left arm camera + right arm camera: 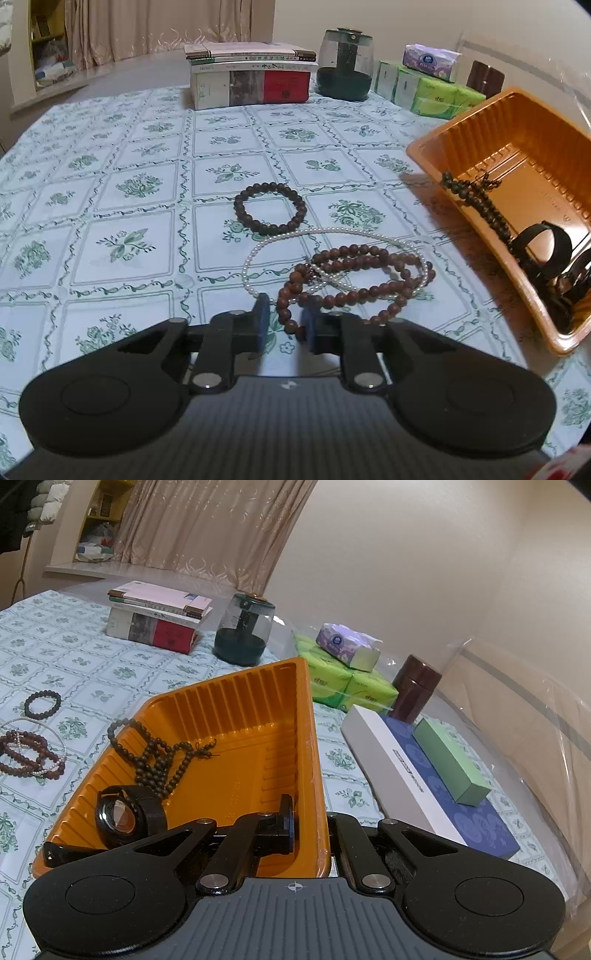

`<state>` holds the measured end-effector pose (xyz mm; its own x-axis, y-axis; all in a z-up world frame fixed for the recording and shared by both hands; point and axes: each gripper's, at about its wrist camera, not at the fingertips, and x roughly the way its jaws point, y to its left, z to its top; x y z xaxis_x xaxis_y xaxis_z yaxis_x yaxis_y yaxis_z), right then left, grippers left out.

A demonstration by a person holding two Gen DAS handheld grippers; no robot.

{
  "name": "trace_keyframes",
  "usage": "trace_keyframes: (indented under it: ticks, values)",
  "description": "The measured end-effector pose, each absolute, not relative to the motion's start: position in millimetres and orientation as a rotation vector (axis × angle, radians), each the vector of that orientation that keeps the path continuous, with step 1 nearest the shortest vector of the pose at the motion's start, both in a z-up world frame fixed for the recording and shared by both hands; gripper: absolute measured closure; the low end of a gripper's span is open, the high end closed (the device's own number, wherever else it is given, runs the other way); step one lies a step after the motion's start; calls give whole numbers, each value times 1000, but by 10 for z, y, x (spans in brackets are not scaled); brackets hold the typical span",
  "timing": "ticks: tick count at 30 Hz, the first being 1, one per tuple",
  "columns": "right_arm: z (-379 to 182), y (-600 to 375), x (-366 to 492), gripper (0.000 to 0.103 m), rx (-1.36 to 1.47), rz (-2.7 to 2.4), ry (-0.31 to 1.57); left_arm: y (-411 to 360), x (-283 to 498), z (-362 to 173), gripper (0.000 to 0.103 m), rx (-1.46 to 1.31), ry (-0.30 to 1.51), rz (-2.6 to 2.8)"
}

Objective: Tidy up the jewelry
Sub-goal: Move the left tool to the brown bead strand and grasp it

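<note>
Orange plastic tray (236,716) is the anchor here: the right gripper (314,830) is clenched on its near wall. Inside lie dark prayer beads (162,760) and a black watch (125,814). Left of the tray, the left gripper (285,323) pinches the reddish-brown bead strand (354,280), tangled with a pearl necklace (258,251); a dark bracelet (271,208) sits beyond.
</note>
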<state>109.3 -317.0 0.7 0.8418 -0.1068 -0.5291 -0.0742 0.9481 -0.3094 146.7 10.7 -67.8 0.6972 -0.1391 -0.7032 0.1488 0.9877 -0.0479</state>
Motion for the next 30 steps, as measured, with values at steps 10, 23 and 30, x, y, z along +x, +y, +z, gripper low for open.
trace_keyframes:
  ticks: [10, 23, 30]
  values:
    - [8, -3169, 1094, 100, -328, -17, 572, 347, 1268, -428, 98, 49, 701, -112]
    - [27, -3169, 1092, 100, -327, -17, 569, 777, 1120, -464, 97, 55, 742, -30]
    - [26, -3172, 1095, 100, -330, -18, 569, 786, 1155, -458, 88, 66, 721, -38]
